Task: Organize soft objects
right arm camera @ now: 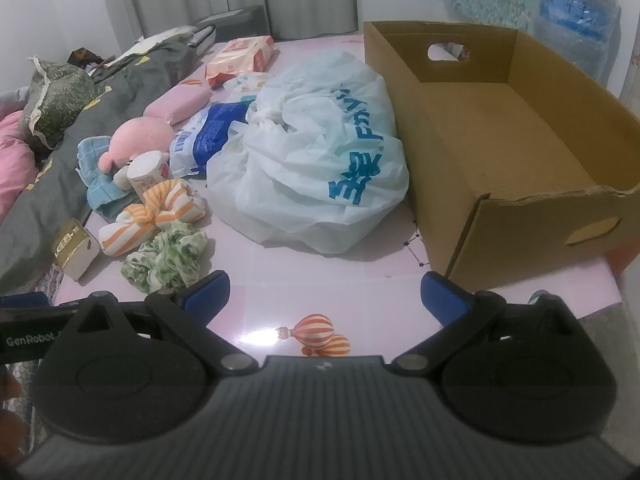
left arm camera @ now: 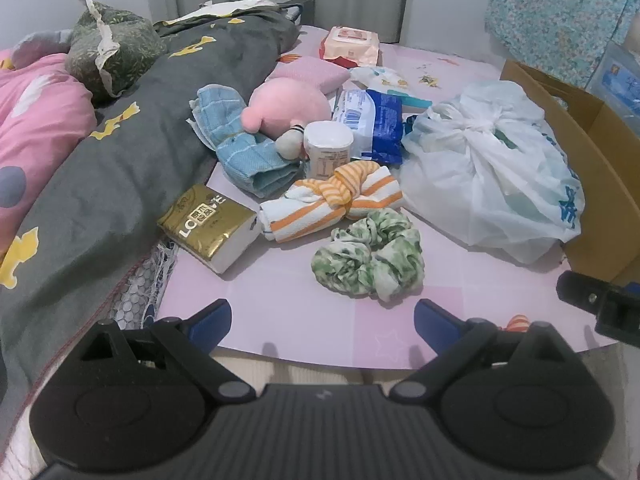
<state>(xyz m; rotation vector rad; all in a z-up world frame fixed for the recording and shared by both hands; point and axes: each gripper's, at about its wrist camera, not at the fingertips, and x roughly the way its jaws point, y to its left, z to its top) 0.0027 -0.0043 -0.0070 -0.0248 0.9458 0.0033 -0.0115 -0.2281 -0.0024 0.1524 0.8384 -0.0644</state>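
Observation:
Soft things lie on a pink table (left arm camera: 304,316): a green-and-white scrunchie (left arm camera: 370,256) (right arm camera: 166,256), an orange-striped knotted towel (left arm camera: 332,200) (right arm camera: 154,216), a blue cloth (left arm camera: 236,144) (right arm camera: 100,176), a pink plush toy (left arm camera: 288,106) (right arm camera: 138,138) and a pink sponge (left arm camera: 310,74) (right arm camera: 180,102). An open cardboard box (right arm camera: 500,152) (left arm camera: 600,176) stands at the right. My left gripper (left arm camera: 322,320) is open and empty, just short of the scrunchie. My right gripper (right arm camera: 324,292) is open and empty, over the table's front edge.
A tied white plastic bag (left arm camera: 488,172) (right arm camera: 320,160) lies between the soft things and the box. A gold tissue pack (left arm camera: 208,226), a white cup (left arm camera: 328,144), a blue wipes pack (left arm camera: 372,124) and a pink wipes pack (left arm camera: 350,44) lie around. A grey duvet (left arm camera: 120,152) lies left.

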